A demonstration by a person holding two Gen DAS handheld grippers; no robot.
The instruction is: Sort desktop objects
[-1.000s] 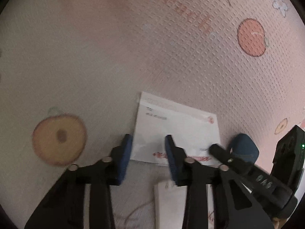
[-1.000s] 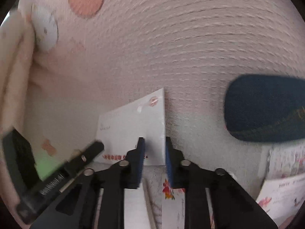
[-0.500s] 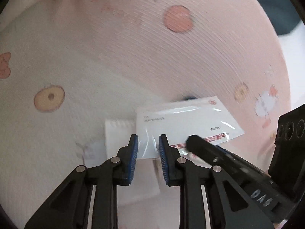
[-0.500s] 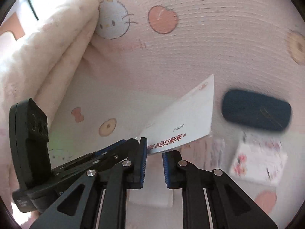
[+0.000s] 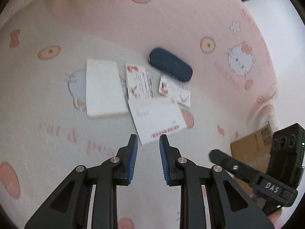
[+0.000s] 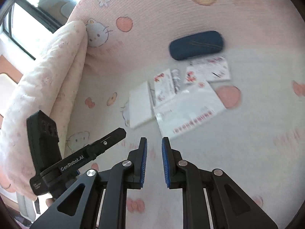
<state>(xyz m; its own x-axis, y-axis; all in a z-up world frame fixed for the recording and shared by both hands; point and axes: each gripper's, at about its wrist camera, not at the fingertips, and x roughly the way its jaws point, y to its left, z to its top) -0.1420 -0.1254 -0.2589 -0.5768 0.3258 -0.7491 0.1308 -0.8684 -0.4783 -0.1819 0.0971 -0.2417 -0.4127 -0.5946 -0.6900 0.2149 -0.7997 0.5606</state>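
A white envelope with red print (image 5: 157, 119) (image 6: 187, 110) lies flat on the pink cartoon blanket, overlapping two printed cards (image 5: 139, 82) (image 5: 174, 90). A white notepad (image 5: 103, 88) (image 6: 140, 105) lies left of them. A dark blue glasses case (image 5: 170, 64) (image 6: 196, 44) lies beyond. My left gripper (image 5: 146, 139) is open and empty, raised just short of the envelope's near edge. My right gripper (image 6: 154, 141) is open and empty, also raised before the envelope. Each gripper shows in the other's view (image 5: 247, 173) (image 6: 85, 154).
The pink and white blanket (image 5: 57, 133) covers the whole surface. A rolled fold of blanket (image 6: 47, 80) runs along the left in the right wrist view, with a window behind. A brown cardboard box (image 5: 251, 148) sits at the right in the left wrist view.
Both grippers held the envelope between them half a second ago. Now both have opened, let it go and pulled back and up. The envelope lies on the cards.
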